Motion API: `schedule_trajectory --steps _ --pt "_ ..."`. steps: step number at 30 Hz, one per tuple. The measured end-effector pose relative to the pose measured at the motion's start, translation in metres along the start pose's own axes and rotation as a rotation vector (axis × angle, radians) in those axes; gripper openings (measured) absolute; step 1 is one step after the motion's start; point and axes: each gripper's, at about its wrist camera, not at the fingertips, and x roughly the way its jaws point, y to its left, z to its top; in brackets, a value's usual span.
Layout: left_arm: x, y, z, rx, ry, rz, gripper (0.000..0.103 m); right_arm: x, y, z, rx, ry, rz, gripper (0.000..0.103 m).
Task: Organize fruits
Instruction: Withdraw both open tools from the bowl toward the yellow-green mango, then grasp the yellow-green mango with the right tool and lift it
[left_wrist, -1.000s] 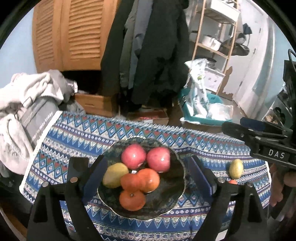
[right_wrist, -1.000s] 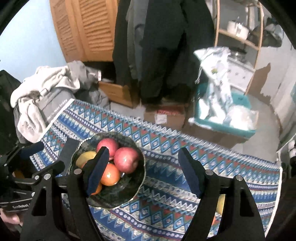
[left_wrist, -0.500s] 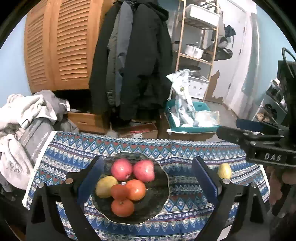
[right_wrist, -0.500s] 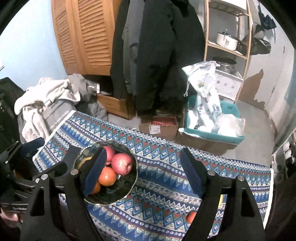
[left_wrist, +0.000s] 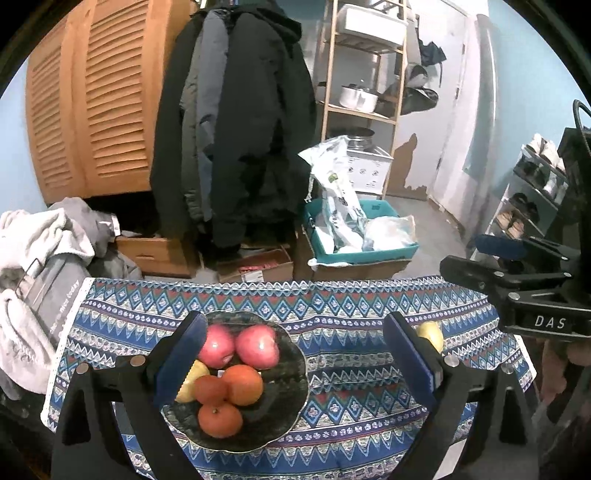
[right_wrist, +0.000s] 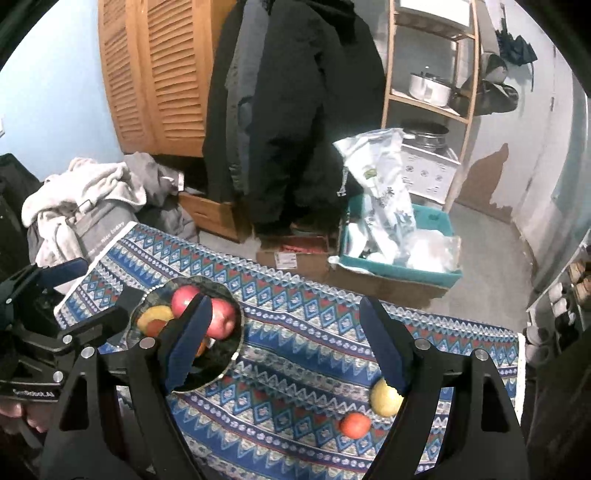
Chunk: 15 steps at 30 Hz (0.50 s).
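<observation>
A dark bowl (left_wrist: 284, 413) on the patterned tablecloth holds two red apples (left_wrist: 256, 345), several oranges (left_wrist: 242, 384) and a yellow pear (left_wrist: 188, 384). The bowl also shows in the right wrist view (right_wrist: 225, 365). A loose yellow pear (right_wrist: 384, 398) and a loose orange (right_wrist: 354, 424) lie on the cloth at the right; the pear also shows in the left wrist view (left_wrist: 430, 334). My left gripper (left_wrist: 293, 354) is open and empty above the bowl. My right gripper (right_wrist: 284, 339) is open and empty above the cloth, to the right of the bowl.
The tablecloth (left_wrist: 340, 317) covers a small table. Behind it stand dark coats (left_wrist: 240, 147), cardboard boxes (left_wrist: 255, 266), a teal bin with bags (left_wrist: 362, 236) and a wooden shelf (left_wrist: 362, 92). A clothes pile (left_wrist: 40, 251) lies at the left.
Both grippers have pulled back and risen from the table, so the bowl and fruit look smaller. The loose orange has come into the right wrist view.
</observation>
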Motion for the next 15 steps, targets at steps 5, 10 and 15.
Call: schedule_trajectory --steps 5,10,15 --pt "0.007 -0.016 0.002 0.021 0.013 -0.017 0.097 -0.003 -0.016 -0.008 0.021 0.005 -0.017 0.081" --pt "0.014 -0.033 0.003 0.053 0.02 -0.028 0.097 -0.007 -0.033 -0.014 0.043 0.006 -0.035 0.081" --pt "0.027 -0.048 0.003 0.067 0.045 -0.039 0.097 -0.008 -0.052 -0.022 0.074 0.015 -0.053 0.081"
